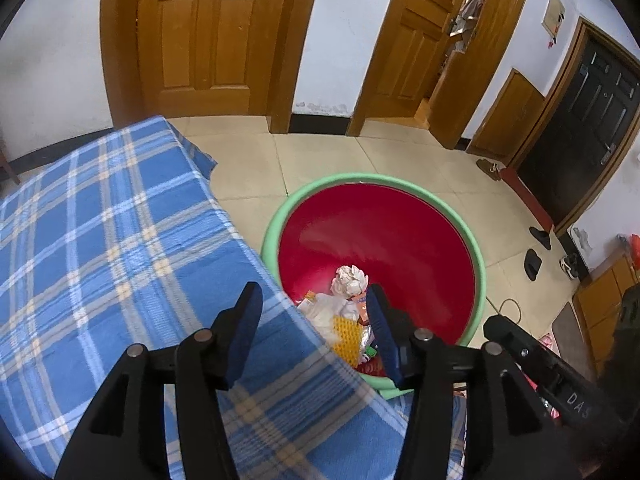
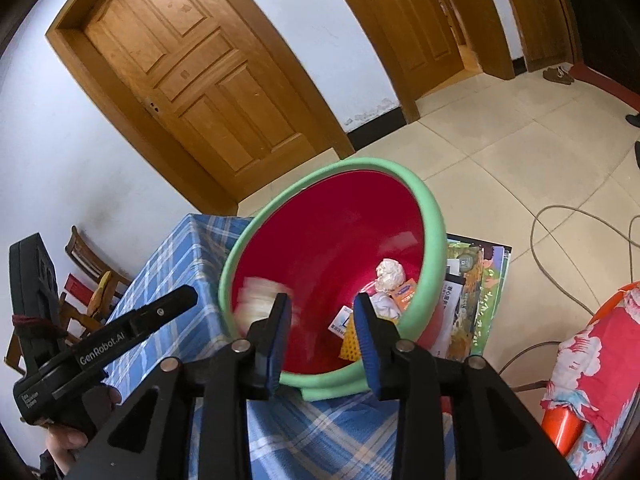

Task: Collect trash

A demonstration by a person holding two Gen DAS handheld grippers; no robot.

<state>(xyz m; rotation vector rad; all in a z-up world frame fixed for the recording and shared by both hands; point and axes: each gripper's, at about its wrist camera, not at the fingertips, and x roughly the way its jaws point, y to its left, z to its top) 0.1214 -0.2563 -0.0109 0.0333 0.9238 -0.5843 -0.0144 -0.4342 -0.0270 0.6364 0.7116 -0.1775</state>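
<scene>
A red bin with a green rim [image 1: 276, 220] [image 2: 430, 208] stands on the floor beside the table with the blue plaid cloth [image 1: 120, 240] [image 2: 176, 280]. Inside lie a crumpled white paper ball [image 1: 350, 280] [image 2: 390, 274], white wrappers, an orange carton and a yellow mesh piece [image 1: 346, 338] [image 2: 349, 338]. My left gripper [image 1: 314, 300] is open and empty over the table edge, above the bin. My right gripper [image 2: 322, 308] is open above the bin; a blurred pale piece of trash [image 2: 256, 300] is in the air inside the bin, by its left finger.
Wooden doors [image 1: 204, 32] and white walls stand behind. Shoes [image 1: 534, 264] and a cable [image 2: 560, 248] lie on the tiled floor. Picture books [image 2: 476, 292] lie by the bin. A wooden chair [image 2: 88, 276] stands left of the table. A floral cloth [image 2: 592, 364] shows at right.
</scene>
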